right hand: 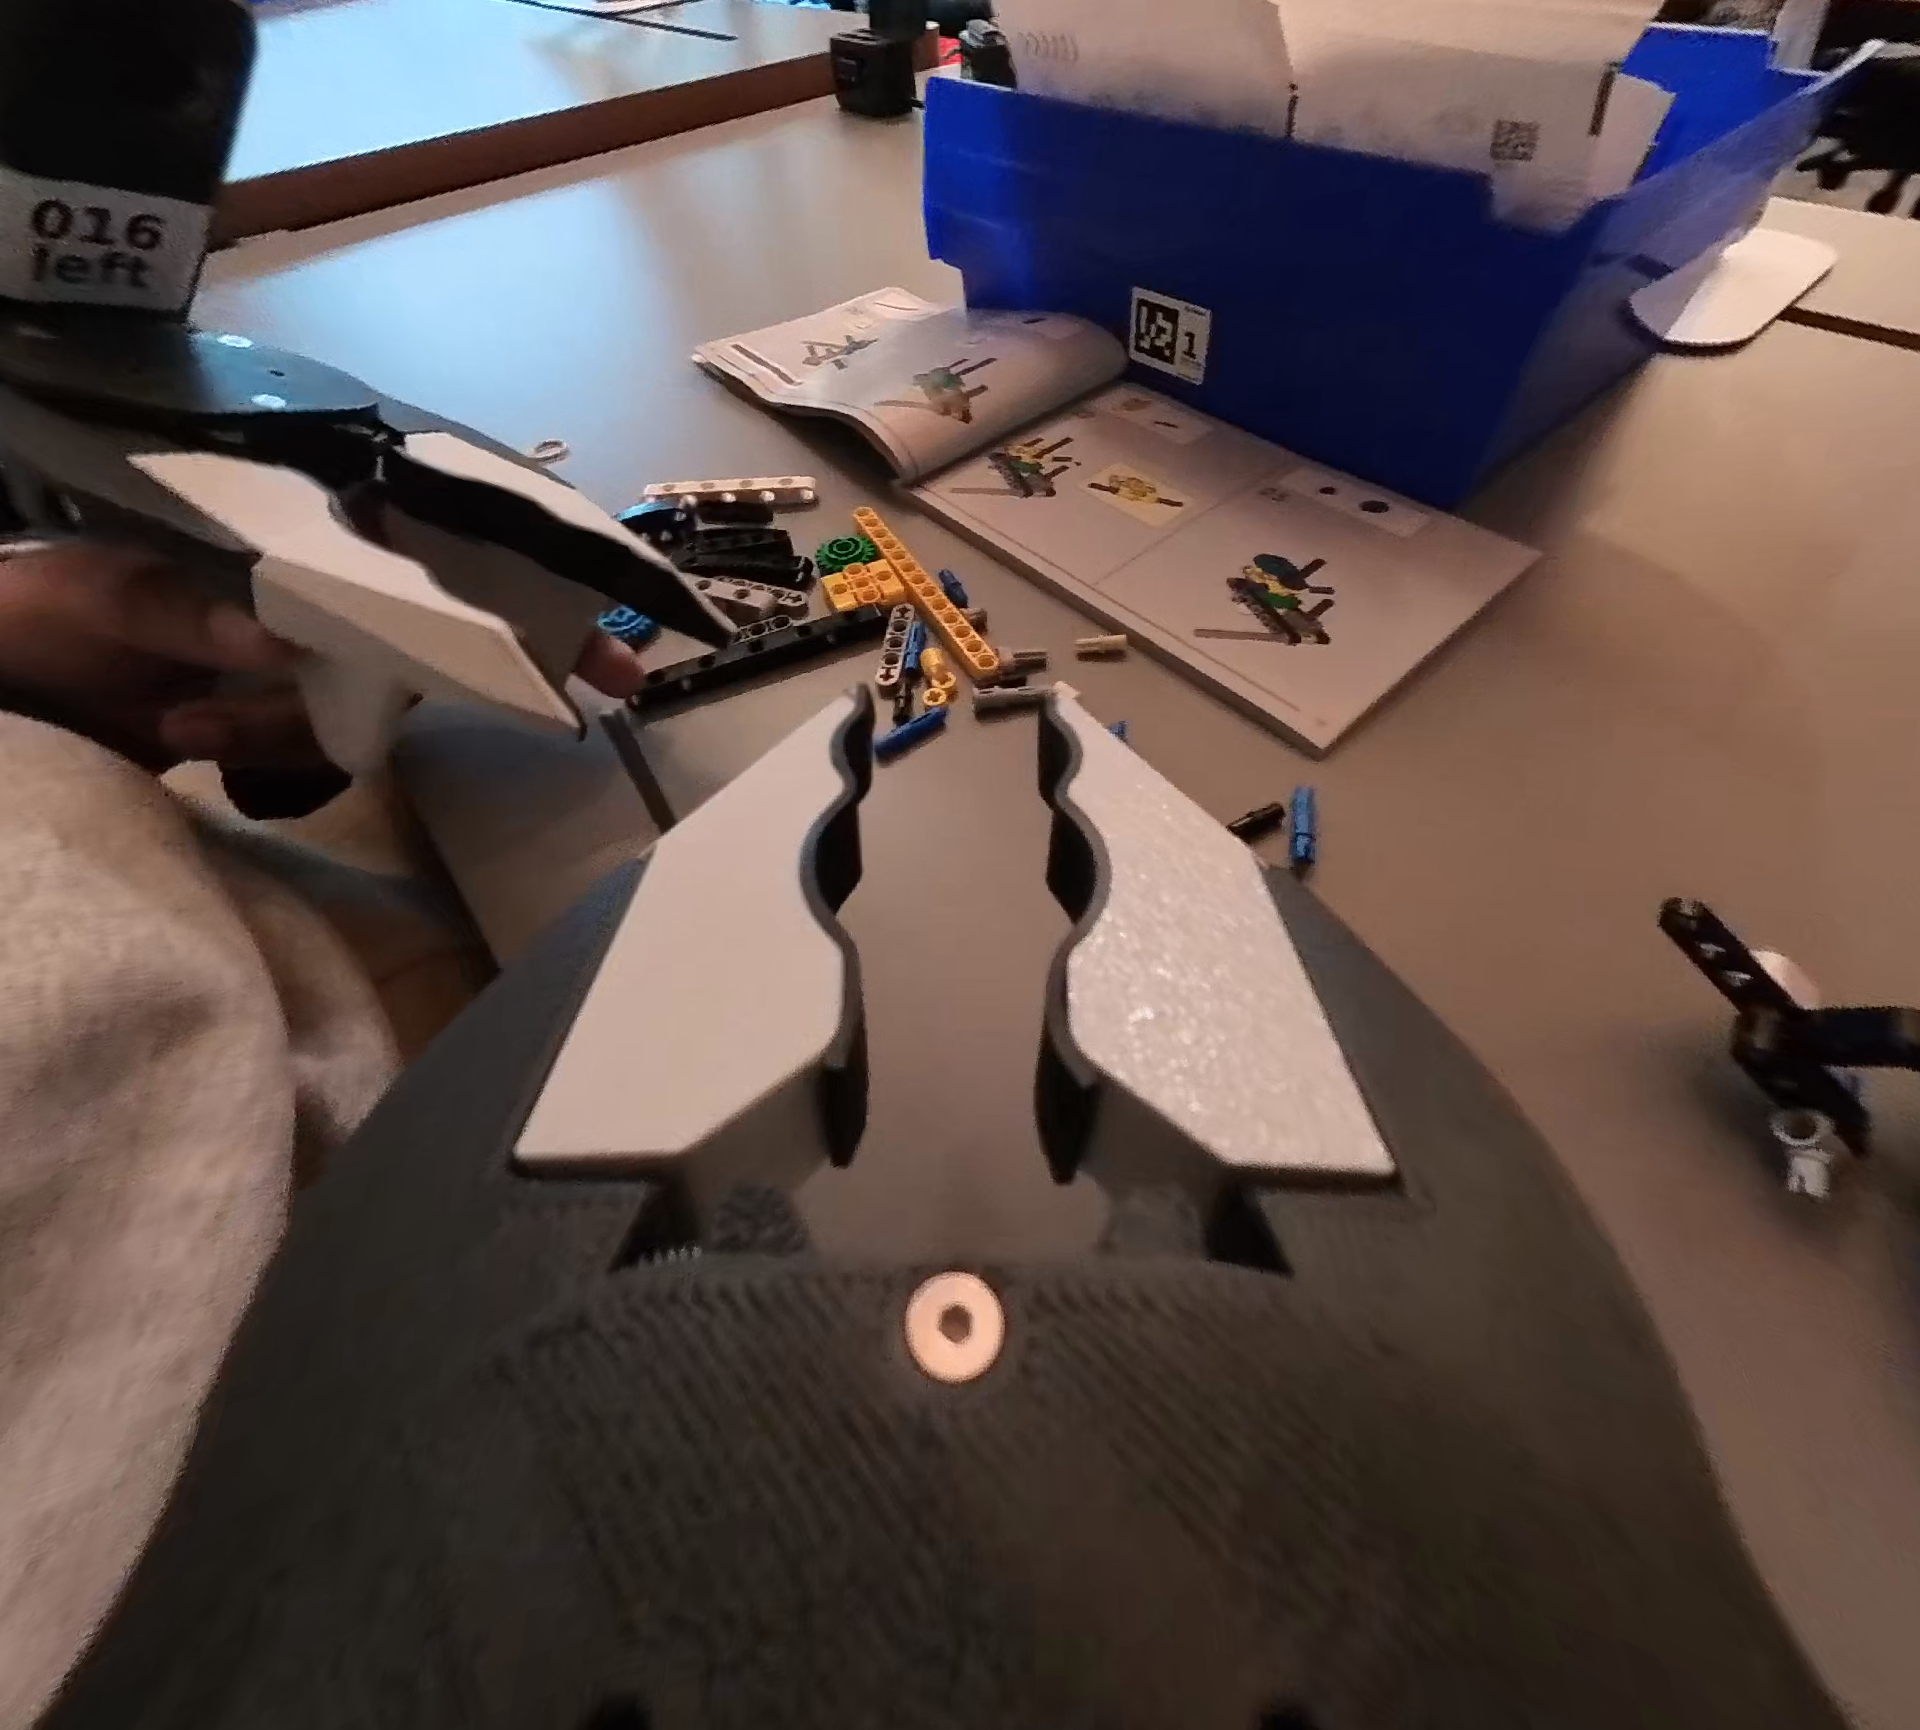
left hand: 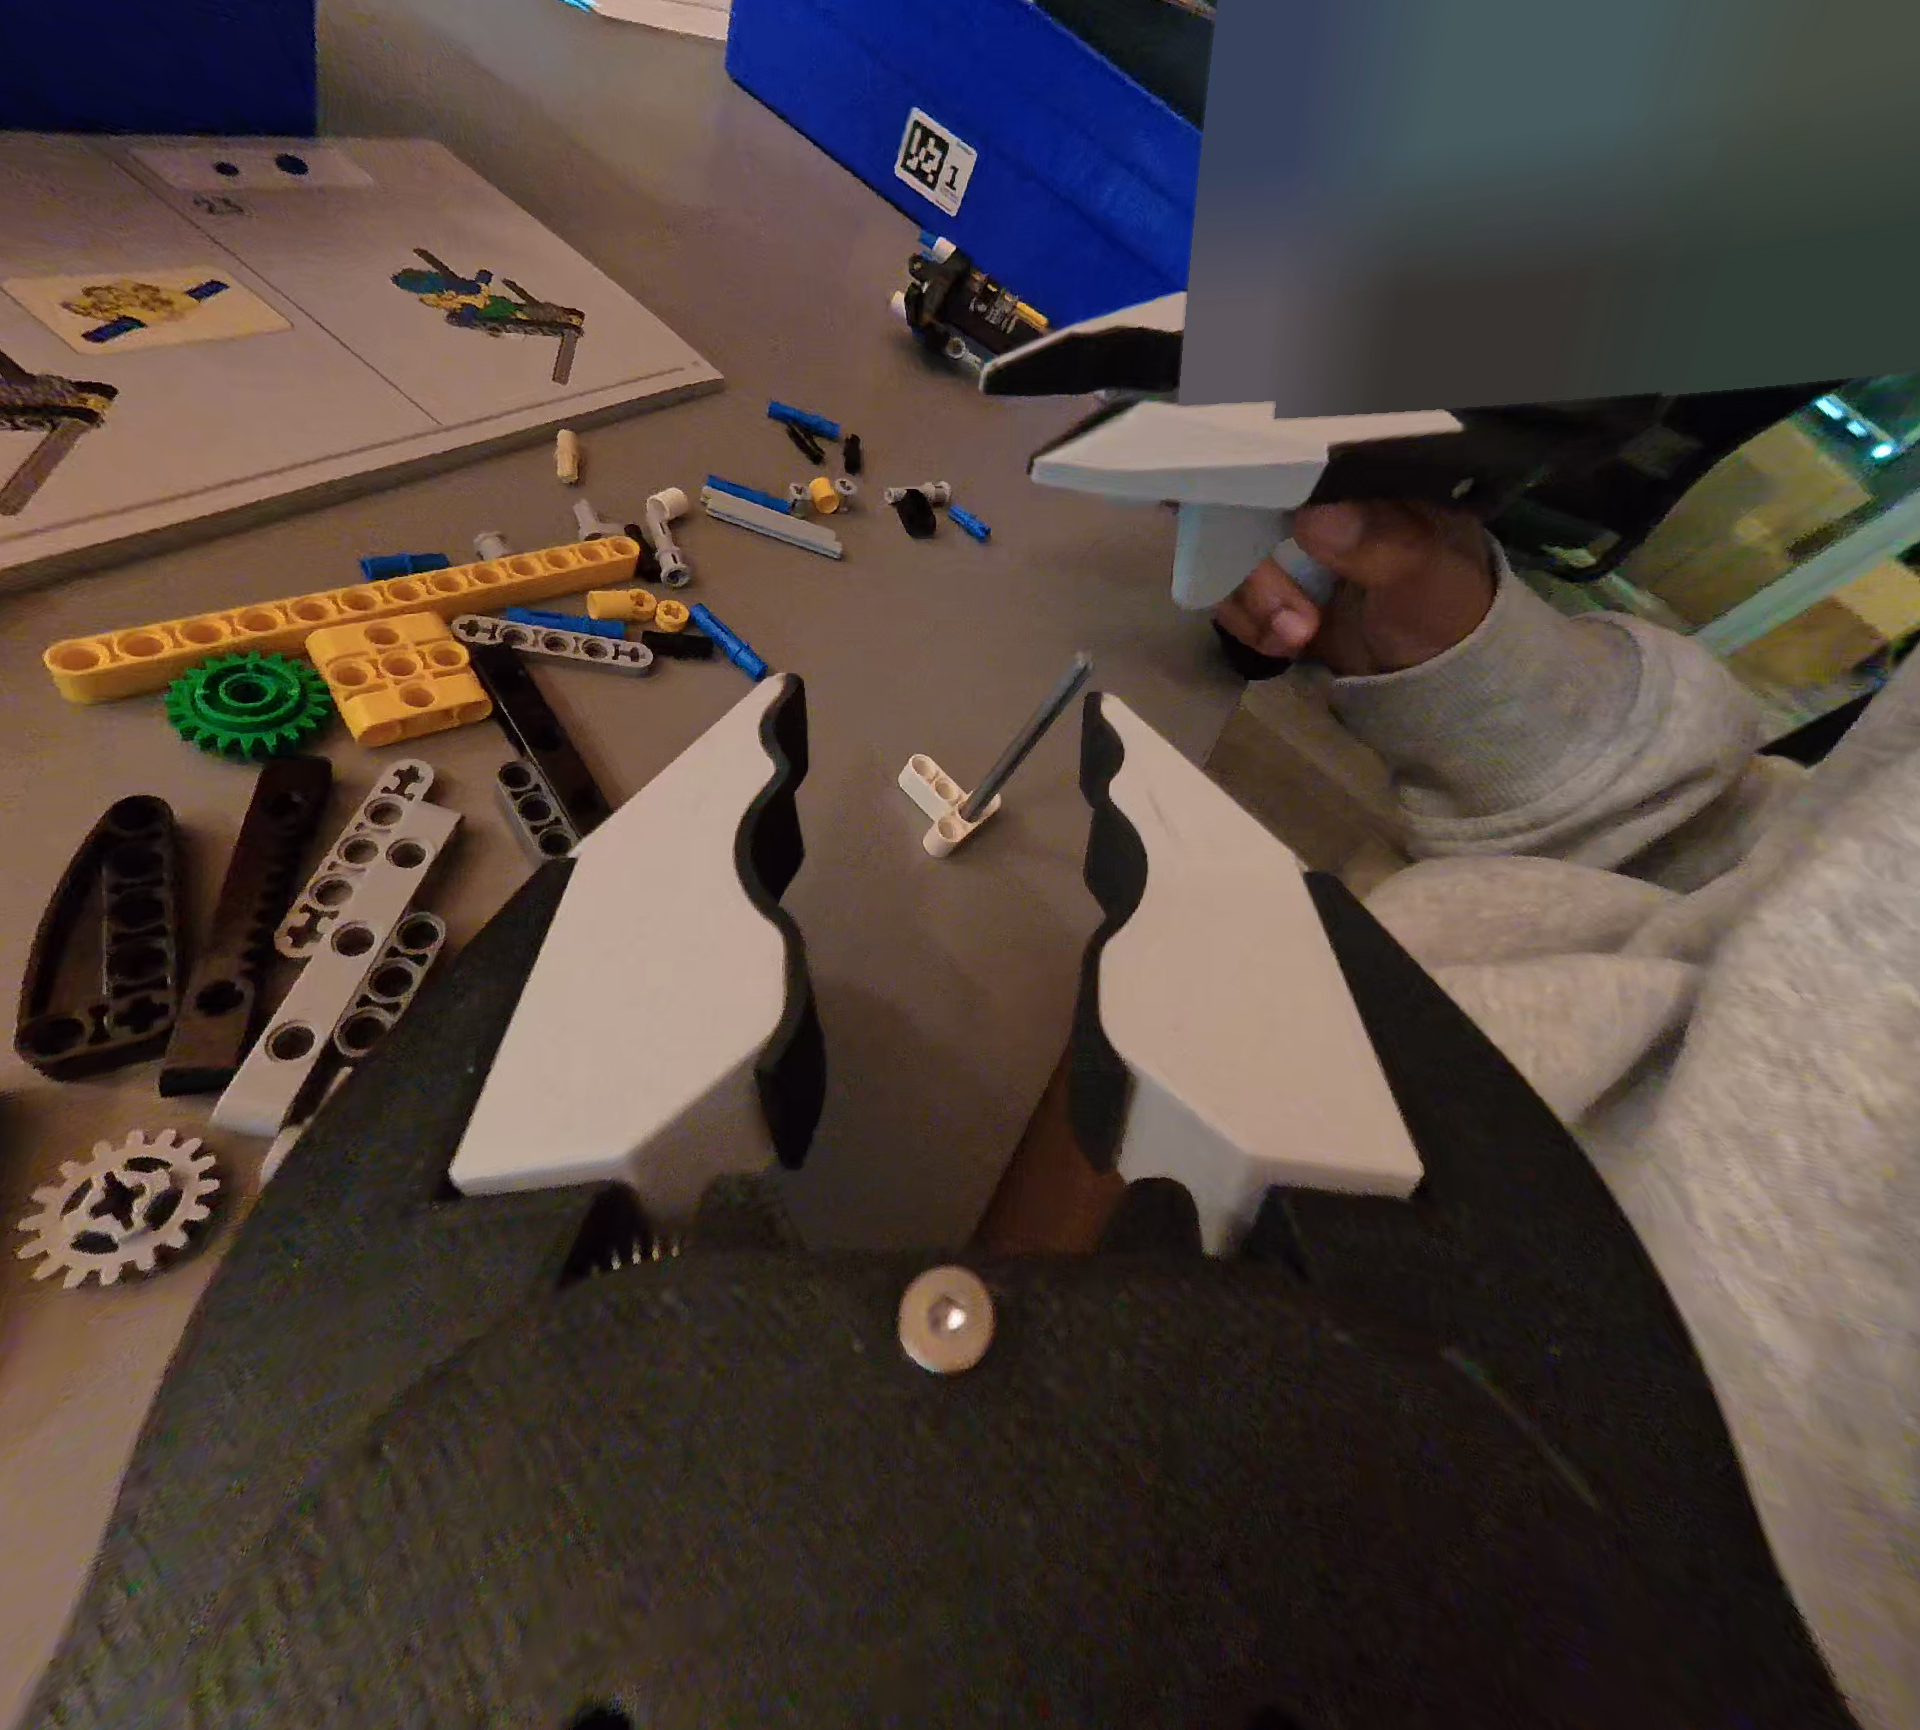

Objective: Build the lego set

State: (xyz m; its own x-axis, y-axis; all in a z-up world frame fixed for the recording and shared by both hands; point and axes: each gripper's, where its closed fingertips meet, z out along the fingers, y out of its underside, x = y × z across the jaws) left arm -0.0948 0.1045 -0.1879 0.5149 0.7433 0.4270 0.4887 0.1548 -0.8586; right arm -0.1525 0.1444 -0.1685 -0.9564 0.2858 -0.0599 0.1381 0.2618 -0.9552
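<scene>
My left gripper (left hand: 940,698) is open and hovers low over the grey table. A small white connector (left hand: 948,802) with a thin grey axle (left hand: 1023,735) stuck in it lies on the table between its fingers, touching neither. My right gripper (right hand: 956,704) is open and empty, pointing at the pile of loose pieces. The pile holds a long yellow beam (left hand: 343,605), a yellow plate piece (left hand: 400,672), a green gear (left hand: 249,704), and black and grey beams. The right gripper also shows in the left wrist view (left hand: 1013,423), and the left gripper in the right wrist view (right hand: 655,678).
An open instruction booklet (right hand: 1195,537) lies beyond the pile. A blue bin (right hand: 1299,278) with white paper stands behind it. A small dark partial assembly (right hand: 1787,1036) sits to the right. A grey gear (left hand: 120,1207) lies near left. A grey sleeve (left hand: 1538,745) is at the table edge. The tips of one gripper are about 8 cm away from the tips of the other.
</scene>
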